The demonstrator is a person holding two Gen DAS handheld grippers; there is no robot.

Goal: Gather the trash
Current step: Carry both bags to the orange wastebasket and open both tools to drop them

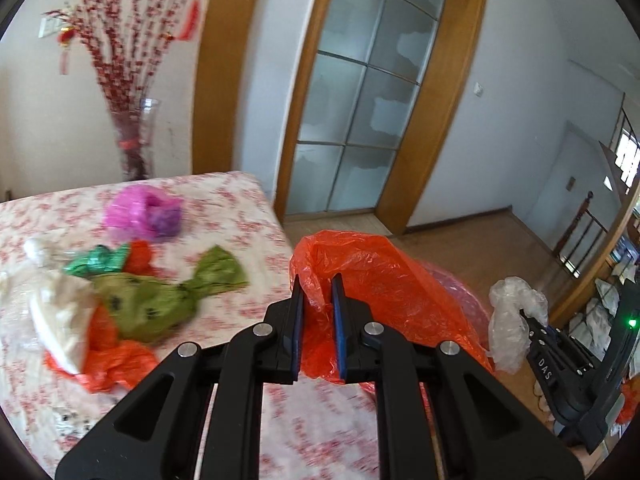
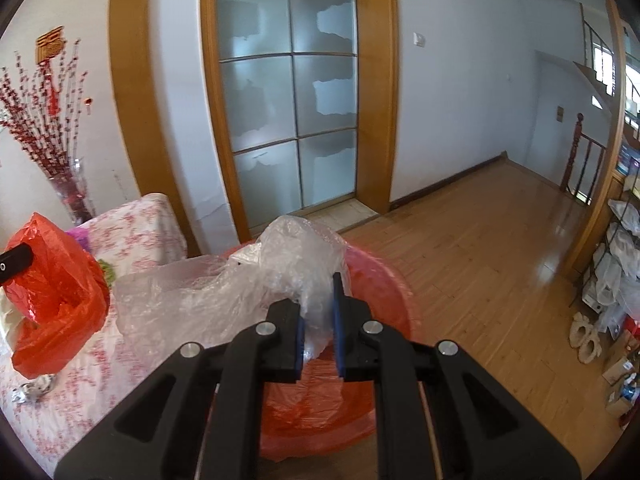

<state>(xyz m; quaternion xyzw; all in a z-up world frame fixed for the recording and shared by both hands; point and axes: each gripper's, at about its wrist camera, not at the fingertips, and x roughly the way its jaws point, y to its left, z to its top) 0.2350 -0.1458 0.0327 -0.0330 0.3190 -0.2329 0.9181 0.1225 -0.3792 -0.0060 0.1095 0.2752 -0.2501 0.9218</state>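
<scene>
My left gripper is shut on an orange plastic bag, held at the right edge of the table. That orange bag also shows at the left of the right wrist view. My right gripper is shut on a clear crumpled plastic bag, held over a pink basin with orange plastic inside. The right gripper with its clear bag appears at the right of the left wrist view. More trash lies on the table: a green wrapper, a pink-purple bag, a white bag.
The table wears a red floral cloth; a glass vase with red branches stands at its far edge. A frosted glass door in a wooden frame is behind. Wooden floor stretches right, with shelves and bags along the right wall.
</scene>
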